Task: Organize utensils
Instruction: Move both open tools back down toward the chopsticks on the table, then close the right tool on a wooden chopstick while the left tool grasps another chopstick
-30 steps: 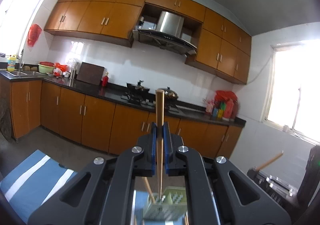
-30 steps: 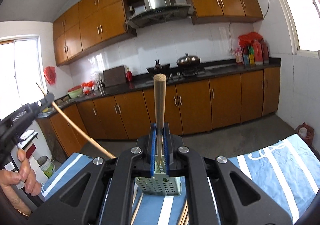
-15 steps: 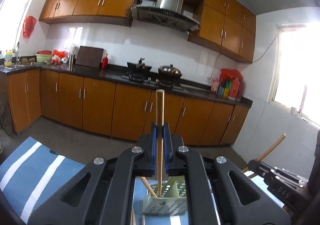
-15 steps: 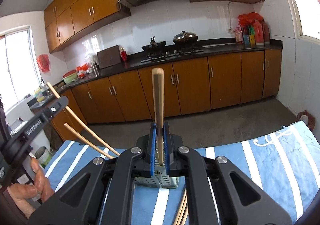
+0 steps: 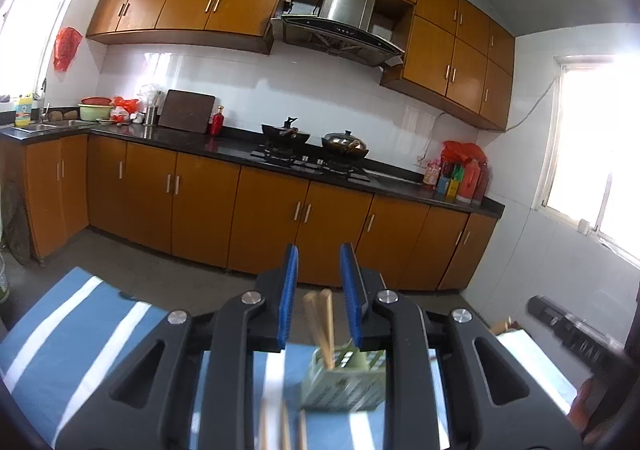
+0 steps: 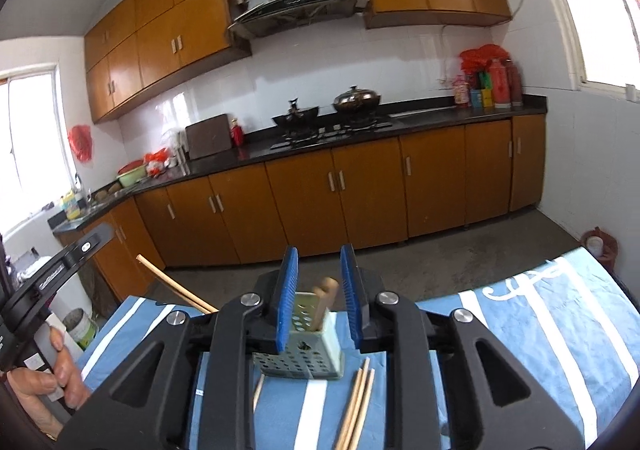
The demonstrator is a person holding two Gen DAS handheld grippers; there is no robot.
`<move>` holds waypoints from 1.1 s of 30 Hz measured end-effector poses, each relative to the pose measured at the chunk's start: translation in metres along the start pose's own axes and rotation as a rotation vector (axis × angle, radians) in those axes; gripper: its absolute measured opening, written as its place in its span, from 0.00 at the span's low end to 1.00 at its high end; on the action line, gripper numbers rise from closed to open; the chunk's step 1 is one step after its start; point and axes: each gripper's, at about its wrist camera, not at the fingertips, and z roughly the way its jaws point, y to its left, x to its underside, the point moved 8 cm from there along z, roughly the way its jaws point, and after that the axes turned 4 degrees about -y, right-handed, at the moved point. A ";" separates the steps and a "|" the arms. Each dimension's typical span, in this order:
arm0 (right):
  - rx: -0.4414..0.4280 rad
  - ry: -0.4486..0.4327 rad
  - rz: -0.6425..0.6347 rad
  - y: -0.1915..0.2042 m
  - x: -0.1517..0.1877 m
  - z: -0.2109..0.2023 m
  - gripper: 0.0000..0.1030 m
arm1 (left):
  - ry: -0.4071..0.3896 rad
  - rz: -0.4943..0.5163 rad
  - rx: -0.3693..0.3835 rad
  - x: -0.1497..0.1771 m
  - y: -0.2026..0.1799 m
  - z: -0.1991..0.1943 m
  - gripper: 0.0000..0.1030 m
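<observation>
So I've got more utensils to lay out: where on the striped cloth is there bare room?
The striped cloth is bare right of the green holder, out to its far edge. The left stretch is bare too. It is crowded just in front of the holder, where loose chopsticks lie.

- Right gripper (image 6: 319, 290) was opening, blue fingers (image 6: 289, 292) clear of the chopstick (image 6: 324, 300) standing in the green holder (image 6: 308, 350).
- Loose chopsticks (image 6: 358, 406) lay on the striped cloth (image 6: 540, 330), just beside the holder.
- Left gripper (image 6: 52, 270) sat at far left, a hand (image 6: 52, 382) gripping it.
</observation>
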 end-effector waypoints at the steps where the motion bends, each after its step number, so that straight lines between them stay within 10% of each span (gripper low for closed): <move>1: 0.010 0.001 0.008 -0.005 0.003 -0.006 0.23 | 0.009 0.003 -0.004 0.005 0.006 -0.009 0.24; 16: 0.071 0.485 0.094 -0.033 0.222 0.023 0.22 | 0.370 0.054 -0.096 0.169 0.083 -0.046 0.27; 33: 0.193 0.521 -0.026 -0.043 0.252 0.037 0.07 | 0.529 0.049 -0.030 0.229 0.068 -0.039 0.27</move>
